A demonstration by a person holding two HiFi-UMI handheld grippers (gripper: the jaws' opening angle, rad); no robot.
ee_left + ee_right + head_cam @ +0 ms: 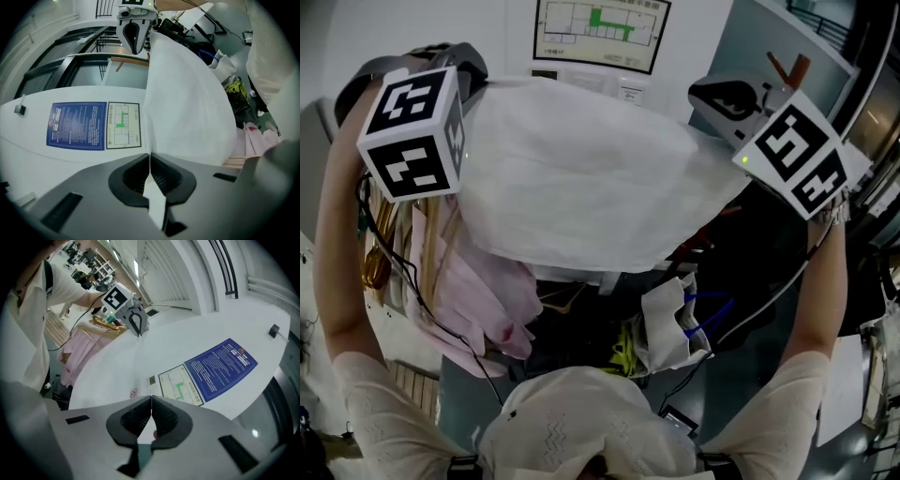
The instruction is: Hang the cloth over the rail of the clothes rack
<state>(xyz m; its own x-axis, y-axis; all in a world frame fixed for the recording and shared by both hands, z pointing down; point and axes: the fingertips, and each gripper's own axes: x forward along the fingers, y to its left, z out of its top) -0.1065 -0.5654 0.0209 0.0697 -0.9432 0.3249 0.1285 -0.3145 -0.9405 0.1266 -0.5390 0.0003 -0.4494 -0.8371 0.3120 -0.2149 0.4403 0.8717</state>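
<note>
Your left gripper is clamped on a corner of the white cloth. Your right gripper has its jaws pressed together on the opposite edge. The cloth is spread between them, above the pink garments.

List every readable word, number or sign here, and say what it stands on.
Nothing can be read.
Blue notice on the wall: print too small.
Floor plan beside it: labels too small.
Small red sign near the plan: blurred.
Marker cubes: black-and-white patterns, no words.
</note>
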